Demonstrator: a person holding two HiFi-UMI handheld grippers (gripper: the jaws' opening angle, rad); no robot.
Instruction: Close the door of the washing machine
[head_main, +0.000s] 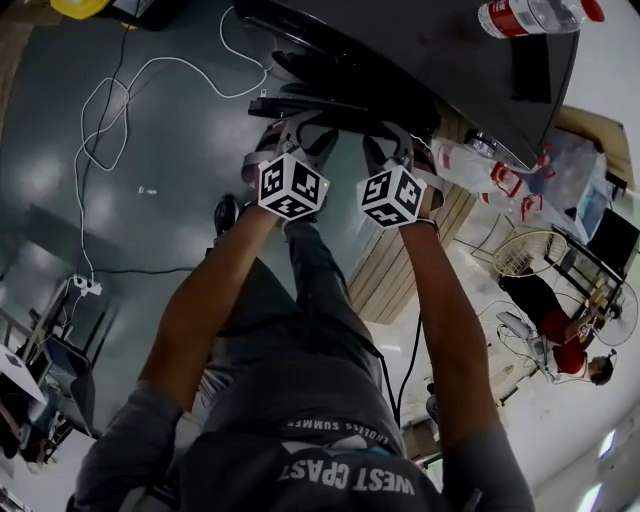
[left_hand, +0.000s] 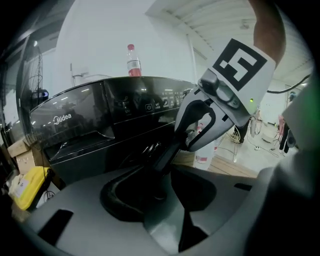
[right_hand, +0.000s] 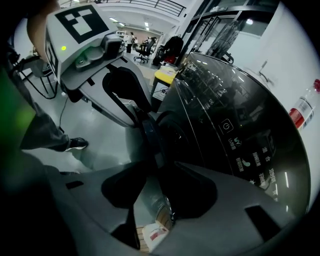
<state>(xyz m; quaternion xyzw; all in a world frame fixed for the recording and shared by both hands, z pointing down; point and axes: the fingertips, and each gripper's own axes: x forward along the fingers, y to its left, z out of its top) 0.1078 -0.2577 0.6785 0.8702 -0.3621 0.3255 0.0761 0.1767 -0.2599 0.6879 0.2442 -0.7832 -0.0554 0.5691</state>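
The person stands in front of a black washer (head_main: 480, 70) and holds both grippers out to its front side. The left gripper (head_main: 292, 125) and the right gripper (head_main: 398, 140) are just beside each other, both pointing down and forward. Their tips are at the door (right_hand: 175, 131), which is a dark round shape on the front, below the panel with the lit icons. It is too dark to tell if the tips touch the door, or if the door is fully shut.

In the left gripper view the fingers stand partly apart, and nothing is clamped between them. In the right gripper view the fingers also stand partly apart, and only the floor shows through the gap.

A bottle (head_main: 535, 14) with a red label lies on top of the washer. White bags (head_main: 500, 175) are beside the washer, on a wooden pallet (head_main: 400, 260). A white cable (head_main: 110, 95) lies on the grey floor (head_main: 180, 160).
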